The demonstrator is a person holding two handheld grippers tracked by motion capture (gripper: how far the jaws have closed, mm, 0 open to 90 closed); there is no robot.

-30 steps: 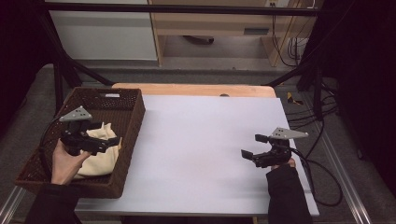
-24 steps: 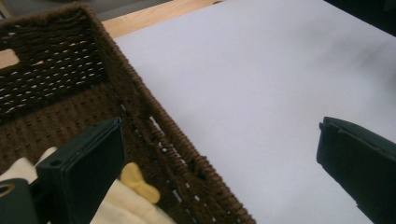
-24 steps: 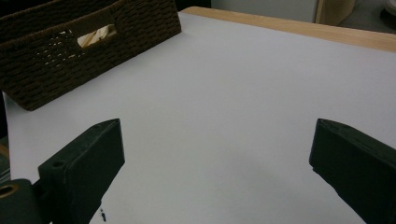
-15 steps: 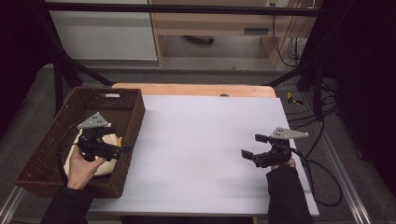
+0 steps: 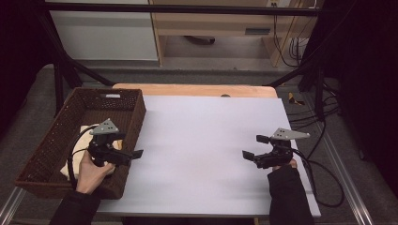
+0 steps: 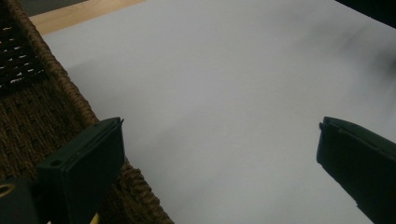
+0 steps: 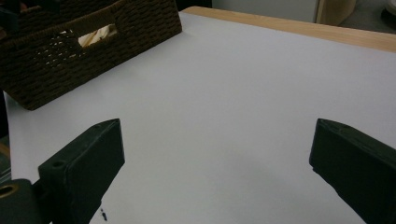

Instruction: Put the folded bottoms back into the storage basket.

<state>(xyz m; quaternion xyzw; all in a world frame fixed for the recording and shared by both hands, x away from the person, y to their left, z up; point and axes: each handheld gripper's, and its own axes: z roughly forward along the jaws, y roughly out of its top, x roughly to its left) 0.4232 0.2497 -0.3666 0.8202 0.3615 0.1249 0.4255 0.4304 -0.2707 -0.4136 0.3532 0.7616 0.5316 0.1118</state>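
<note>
left gripper view has the left gripper (image 6: 219,172) with jaws wide and empty, above the near right wall of the wicker basket (image 5: 133,117). cream cloth (image 5: 82,136) lies inside the basket, behind and left of those jaws. right gripper (image 5: 257,147), also wide, hovers well right of the basket, so the left hand is nearer.

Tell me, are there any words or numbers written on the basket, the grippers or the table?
None can be read: the wicker basket, the cream cloth in it, the white table, the left gripper and the right gripper bear no text.
A tiny dark mark by the right gripper's jaw is too small to read.
</note>
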